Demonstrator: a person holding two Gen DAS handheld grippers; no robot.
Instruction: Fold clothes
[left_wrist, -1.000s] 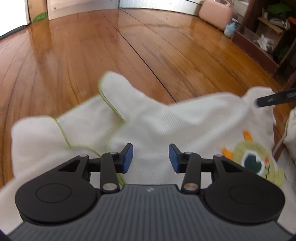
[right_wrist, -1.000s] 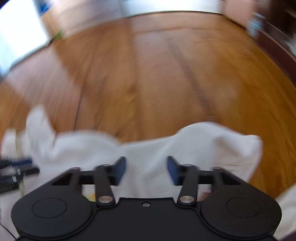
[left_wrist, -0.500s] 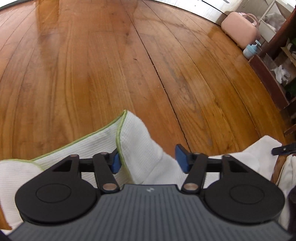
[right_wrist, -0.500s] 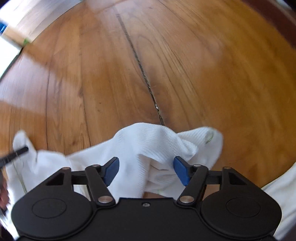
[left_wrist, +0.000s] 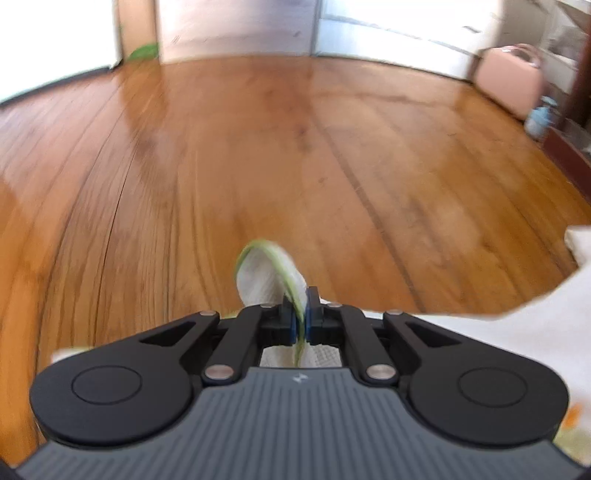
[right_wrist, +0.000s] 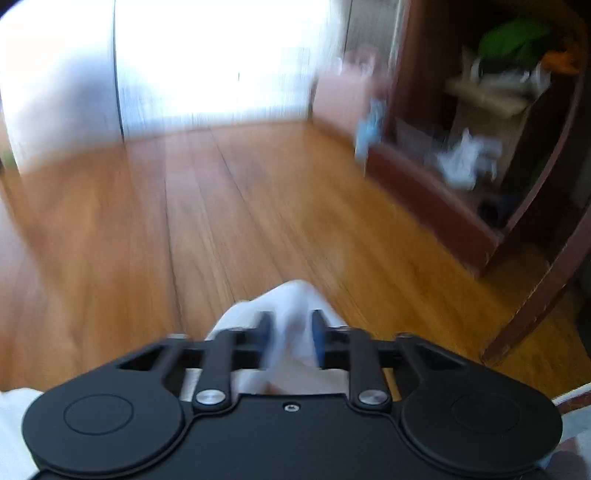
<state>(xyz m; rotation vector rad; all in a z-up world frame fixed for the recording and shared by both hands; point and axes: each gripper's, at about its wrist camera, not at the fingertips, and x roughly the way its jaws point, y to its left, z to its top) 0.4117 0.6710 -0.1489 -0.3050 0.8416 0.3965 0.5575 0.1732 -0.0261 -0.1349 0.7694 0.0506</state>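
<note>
A white garment with green trim is pinched at its green-edged hem by my left gripper, whose blue pads are shut tight on the cloth. The rest of the garment spreads to the lower right, over the wooden floor. In the right wrist view my right gripper is closed on a bunch of the same white garment, which pokes out past the fingertips. Both views are blurred by motion.
Wooden floor stretches ahead. A pink case and a blue bottle stand at the far right wall. A dark wooden shelf unit with clutter stands to the right of the right gripper.
Both grippers have closed on the garment: the left on the green-trimmed hem, the right on a white bunch. Both cameras now tilt up, showing more of the room.
</note>
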